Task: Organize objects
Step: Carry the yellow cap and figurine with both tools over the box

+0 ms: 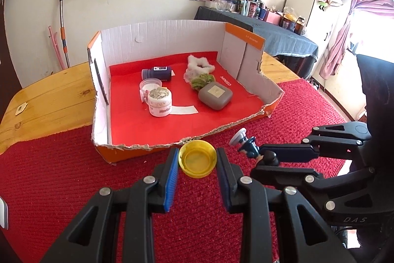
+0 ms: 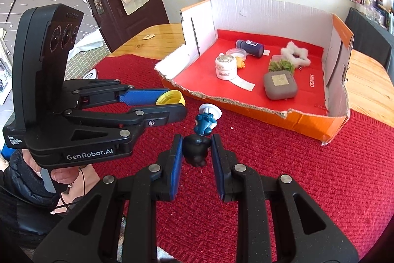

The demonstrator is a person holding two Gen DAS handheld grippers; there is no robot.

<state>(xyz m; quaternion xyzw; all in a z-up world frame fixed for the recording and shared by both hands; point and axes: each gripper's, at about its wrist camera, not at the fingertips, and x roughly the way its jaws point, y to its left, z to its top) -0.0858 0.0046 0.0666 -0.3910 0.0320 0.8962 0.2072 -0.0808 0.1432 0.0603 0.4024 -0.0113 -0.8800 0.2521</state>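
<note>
My left gripper (image 1: 197, 162) is shut on a yellow bottle cap (image 1: 197, 160), its hollow side facing the camera, held above the red cloth just in front of the cardboard box (image 1: 172, 31). The same left gripper (image 2: 170, 102) and the cap (image 2: 172, 97) show at the left of the right wrist view. My right gripper (image 2: 197, 149) is shut on the black base of a small figurine (image 2: 205, 123) with a blue body and white top. In the left wrist view that figurine (image 1: 246, 146) sits right of the cap, in the right gripper (image 1: 267, 158).
The box's red floor (image 1: 138, 125) holds a dark bottle (image 1: 157, 72), two round jars (image 1: 160, 102), a grey case (image 1: 216, 95), green and white fluffy items (image 1: 200, 65). The torn front wall (image 2: 283, 118) is low. Red cloth (image 2: 320, 176) covers the wooden table (image 1: 49, 95).
</note>
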